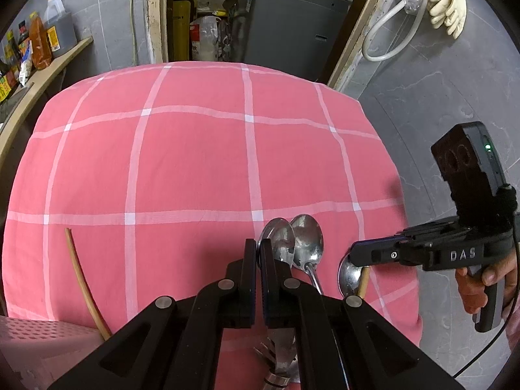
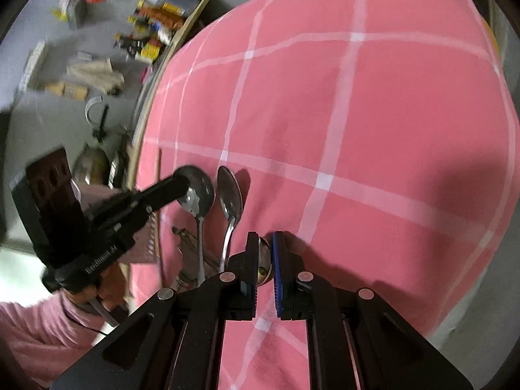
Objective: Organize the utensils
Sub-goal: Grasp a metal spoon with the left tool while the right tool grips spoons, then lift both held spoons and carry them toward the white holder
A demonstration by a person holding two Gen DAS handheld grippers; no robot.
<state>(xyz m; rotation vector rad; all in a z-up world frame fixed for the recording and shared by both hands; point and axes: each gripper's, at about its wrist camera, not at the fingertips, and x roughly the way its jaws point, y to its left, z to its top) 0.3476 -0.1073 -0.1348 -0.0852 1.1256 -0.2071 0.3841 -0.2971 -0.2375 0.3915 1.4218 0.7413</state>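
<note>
Three metal spoons lie side by side near the front of the pink checked tablecloth [image 1: 195,162]. My left gripper [image 1: 258,243] is shut on the rim of the leftmost spoon [image 1: 281,239], also visible as the left gripper [image 2: 182,180] on that spoon [image 2: 200,195]. The middle spoon [image 1: 307,242] [image 2: 229,191] lies free. My right gripper [image 2: 265,237] is shut on the third spoon [image 2: 264,261], which stands edge-on between its pads. From the left wrist, the right gripper [image 1: 356,255] covers the top of that spoon's bowl [image 1: 347,276].
A fork [image 1: 276,354] lies under my left gripper. One wooden chopstick [image 1: 81,276] rests at the left by a pink perforated basket [image 1: 32,338]; a second stick's end [image 1: 364,282] shows beside the third spoon. A shelf of bottles [image 1: 35,45] runs along the left wall.
</note>
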